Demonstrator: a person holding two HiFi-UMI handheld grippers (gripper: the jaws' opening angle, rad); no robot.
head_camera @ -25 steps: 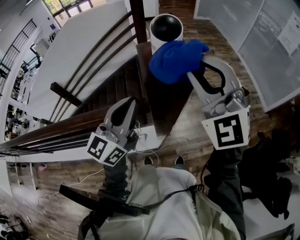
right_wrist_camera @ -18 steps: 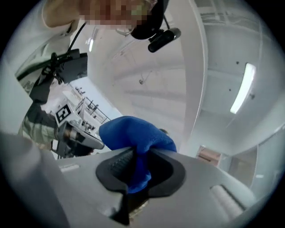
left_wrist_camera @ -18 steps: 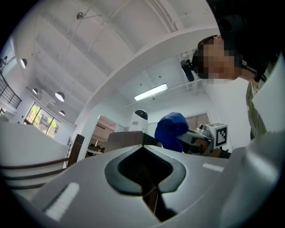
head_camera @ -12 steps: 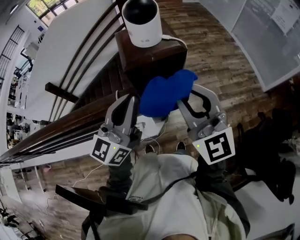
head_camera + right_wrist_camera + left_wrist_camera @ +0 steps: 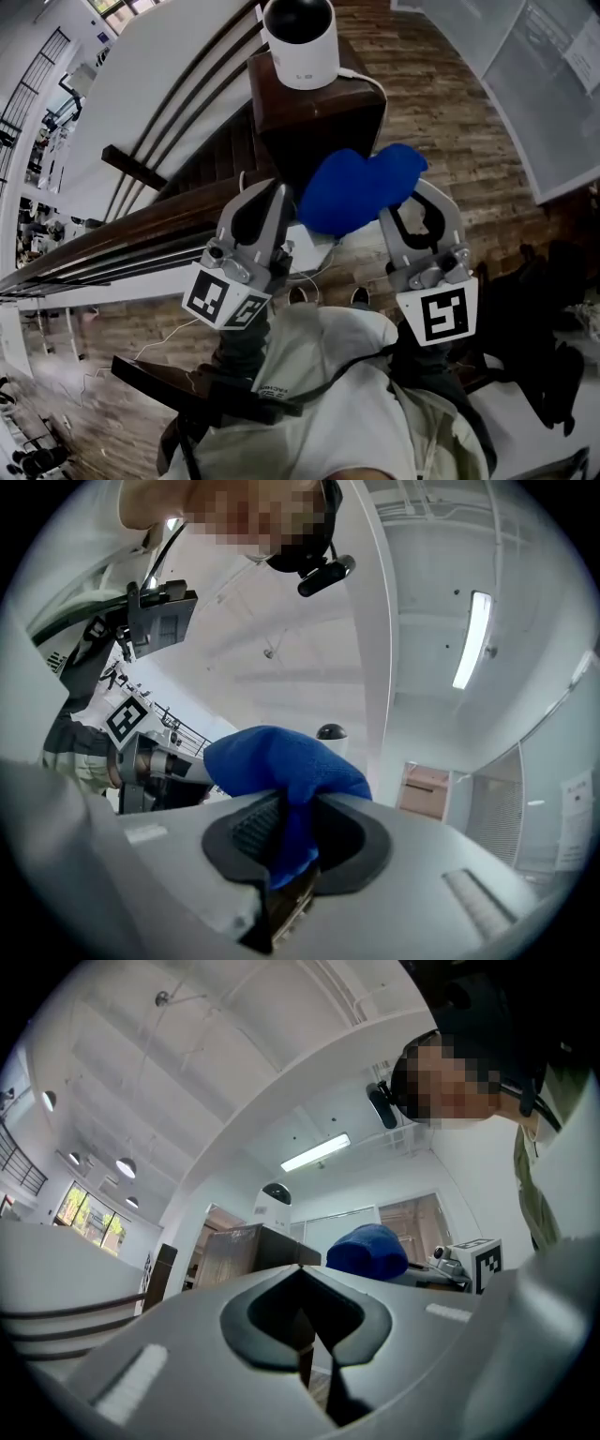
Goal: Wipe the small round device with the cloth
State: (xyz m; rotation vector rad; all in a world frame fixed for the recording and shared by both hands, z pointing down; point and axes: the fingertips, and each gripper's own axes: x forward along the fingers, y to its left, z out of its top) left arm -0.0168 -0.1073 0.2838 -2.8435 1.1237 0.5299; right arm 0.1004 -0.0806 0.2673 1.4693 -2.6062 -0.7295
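Note:
The small round device, white with a black dome, stands on a dark wooden post top at the far end of the head view. A blue cloth hangs bunched in my right gripper, which is shut on it, held well short of the device and close to the person's body. My left gripper sits beside it on the left, shut and empty. The left gripper view shows the device and the cloth ahead. In the right gripper view the cloth covers most of the device.
A dark stair railing runs to the left of the post, beside a white wall. A white cable leaves the device. Wood floor lies to the right, with a black bag at the far right.
My right gripper has drawn the blue cloth back from the device toward the person's body. The device now shows uncovered. The left gripper has barely moved.

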